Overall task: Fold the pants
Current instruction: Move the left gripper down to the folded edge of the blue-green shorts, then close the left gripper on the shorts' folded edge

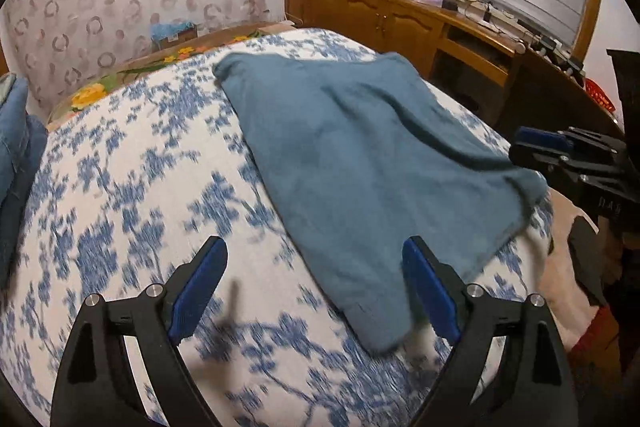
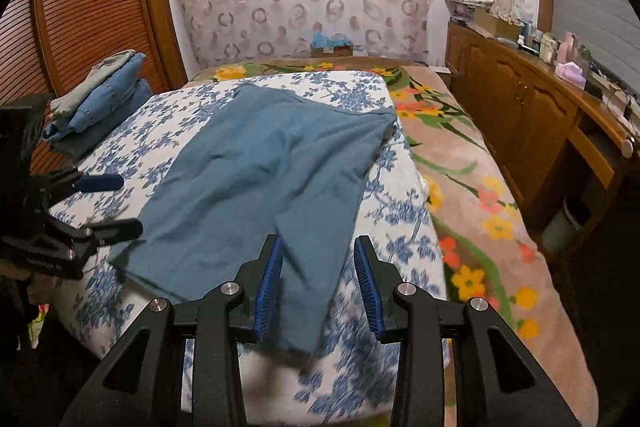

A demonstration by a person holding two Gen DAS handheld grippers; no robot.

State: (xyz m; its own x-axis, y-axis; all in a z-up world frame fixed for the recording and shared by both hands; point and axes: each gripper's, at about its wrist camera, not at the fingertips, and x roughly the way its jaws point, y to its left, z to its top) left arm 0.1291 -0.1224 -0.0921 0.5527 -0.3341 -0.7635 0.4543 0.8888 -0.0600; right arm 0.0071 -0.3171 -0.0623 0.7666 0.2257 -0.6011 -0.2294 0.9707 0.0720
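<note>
Teal-blue pants [image 1: 360,155] lie folded and flat on a white quilt with blue flowers [image 1: 140,187] that covers the bed. My left gripper [image 1: 314,251] hangs above the quilt with its jaws wide open and nothing between its pads; the pants' near corner reaches under its right finger. In the right wrist view the pants [image 2: 256,171] stretch away from me. My right gripper [image 2: 320,241] is partly open over the near leg end, and its blue pads do not press the cloth. The left gripper [image 2: 116,205] shows at the left edge, the right gripper [image 1: 532,143] at the right edge.
A stack of folded denim clothes [image 2: 100,95] sits at the quilt's far left corner. A flowered brown blanket [image 2: 472,187] covers the bed's right side. A wooden sideboard [image 2: 520,99] with clutter on top runs along the right wall. Louvred wooden doors [image 2: 80,7] stand on the left.
</note>
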